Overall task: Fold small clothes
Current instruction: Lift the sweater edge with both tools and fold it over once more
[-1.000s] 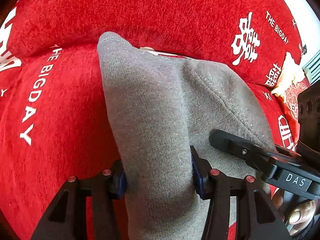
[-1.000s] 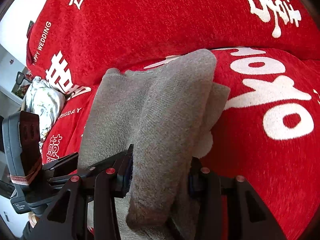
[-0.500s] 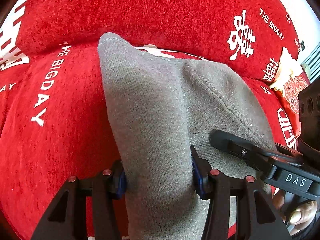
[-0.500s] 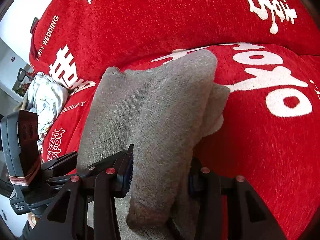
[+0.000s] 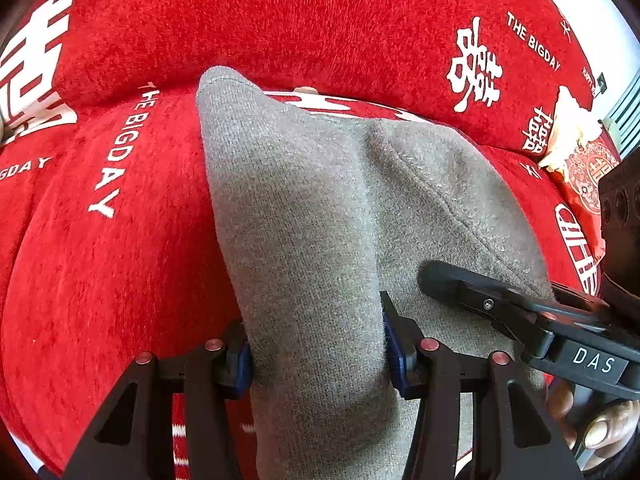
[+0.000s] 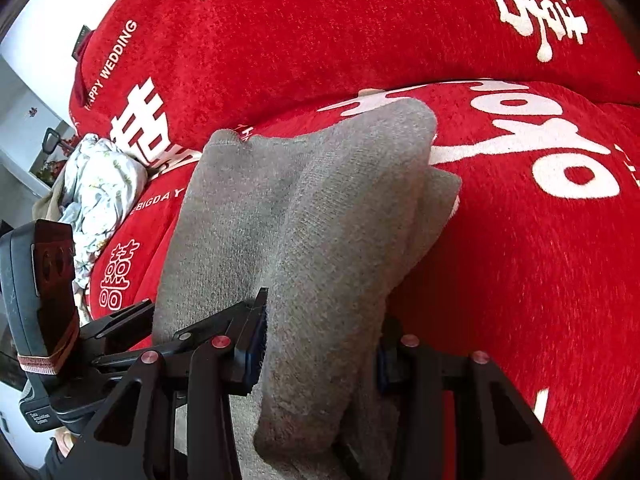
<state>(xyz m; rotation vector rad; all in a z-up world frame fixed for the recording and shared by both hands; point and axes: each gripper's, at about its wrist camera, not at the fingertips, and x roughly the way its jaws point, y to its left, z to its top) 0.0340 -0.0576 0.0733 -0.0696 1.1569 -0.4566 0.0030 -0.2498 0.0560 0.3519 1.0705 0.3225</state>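
1. The left gripper [image 5: 318, 354] is clamped on a thick bunched fold of the grey knitted garment [image 5: 312, 216]; its blue pads [image 5: 394, 352] press into the cloth on both sides, about half spread.
2. The right gripper [image 6: 320, 354] likewise grips a doubled-over fold of the same garment [image 6: 320, 220], the cloth filling the gap between its black fingers and hanging over below them.
3. In the left wrist view the right gripper's black finger [image 5: 472, 292] lies against the garment's far edge, with fingertips of a hand [image 5: 604, 428] below it.
4. The garment is a soft, fuzzy, fine-ribbed knit with a stitched seam [image 5: 424, 184] curving across one panel; it stretches between the two grippers and rises away from them to rounded corners.
5. It hangs just above the seat of a red sofa cover [image 5: 100, 280], a plush chenille printed with white lettering and characters.
6. A crumpled white floral cloth [image 6: 100, 184] lies at the sofa's far end, well apart from the garment.
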